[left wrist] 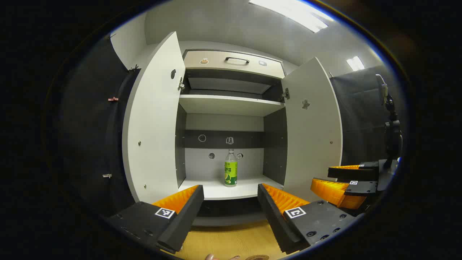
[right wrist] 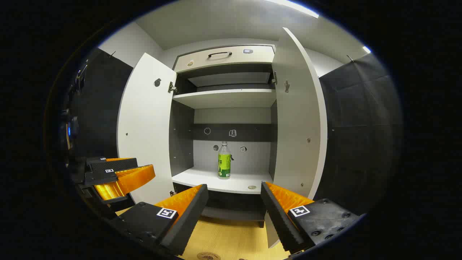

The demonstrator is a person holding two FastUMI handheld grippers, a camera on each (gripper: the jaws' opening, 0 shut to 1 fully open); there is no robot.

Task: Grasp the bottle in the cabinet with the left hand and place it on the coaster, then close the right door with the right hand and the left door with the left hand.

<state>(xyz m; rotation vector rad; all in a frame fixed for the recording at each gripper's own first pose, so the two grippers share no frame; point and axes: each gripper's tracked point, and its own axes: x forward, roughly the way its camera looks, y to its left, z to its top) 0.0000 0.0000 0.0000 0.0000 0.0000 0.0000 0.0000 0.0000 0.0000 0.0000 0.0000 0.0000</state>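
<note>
A clear bottle (left wrist: 231, 168) with a green label stands upright near the middle of the cabinet's lower shelf (left wrist: 216, 191), also seen as the bottle (right wrist: 224, 160) in the right gripper view. Both white doors hang wide open: left door (left wrist: 155, 119), right door (left wrist: 312, 126). My left gripper (left wrist: 230, 189) is open in front of the cabinet, well short of the bottle. My right gripper (right wrist: 234, 187) is open too, beside the left one, with nothing between its fingers. A round brown coaster (right wrist: 208, 255) lies on the wooden table (right wrist: 231, 234) just below the grippers.
An empty upper shelf (left wrist: 231, 104) and a drawer with a dark handle (left wrist: 236, 60) sit above the bottle. A small round disc (right wrist: 252, 187) lies near the lower shelf's front edge. A dark stand (left wrist: 391, 126) rises at the far right.
</note>
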